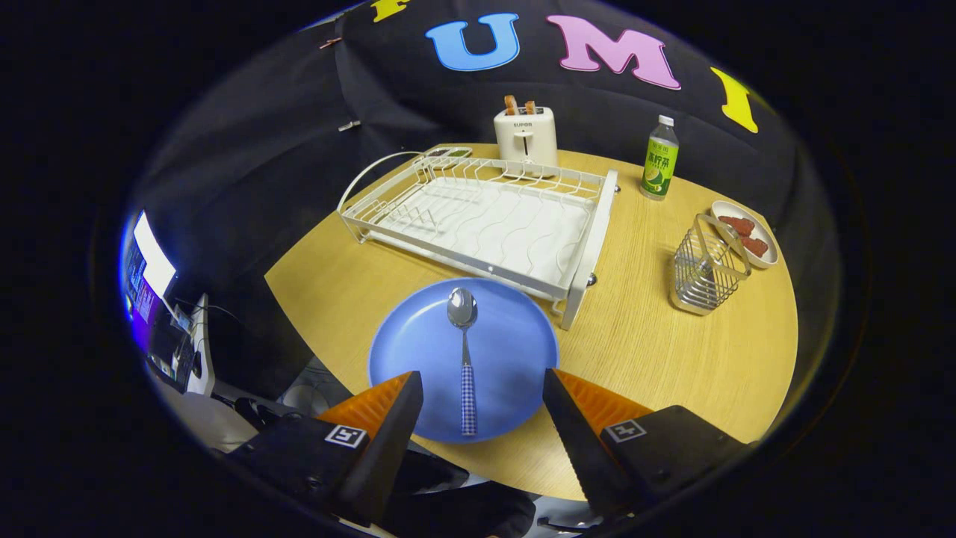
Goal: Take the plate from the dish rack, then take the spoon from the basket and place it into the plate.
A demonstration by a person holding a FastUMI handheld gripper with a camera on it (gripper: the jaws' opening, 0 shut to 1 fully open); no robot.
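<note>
A round blue plate (pixel 418 351) lies flat on the wooden table (pixel 657 366), just in front of the white dish rack (pixel 485 220). A spoon (pixel 464 351) with a checked handle rests in the plate, bowl pointing toward the rack, handle toward me. My gripper (pixel 482 377) is open, its fingers standing either side of the spoon's handle above the plate's near rim, touching nothing. The wire basket (pixel 706 269) stands to the right of the rack, with nothing showing inside it.
A white toaster (pixel 526 136) with bread sits behind the rack. A green-labelled bottle (pixel 661 158) stands at the back right. A small white dish (pixel 745 233) with reddish pieces lies beside the basket. The table's near edge curves just below my fingers; monitors (pixel 153 288) glow at the left.
</note>
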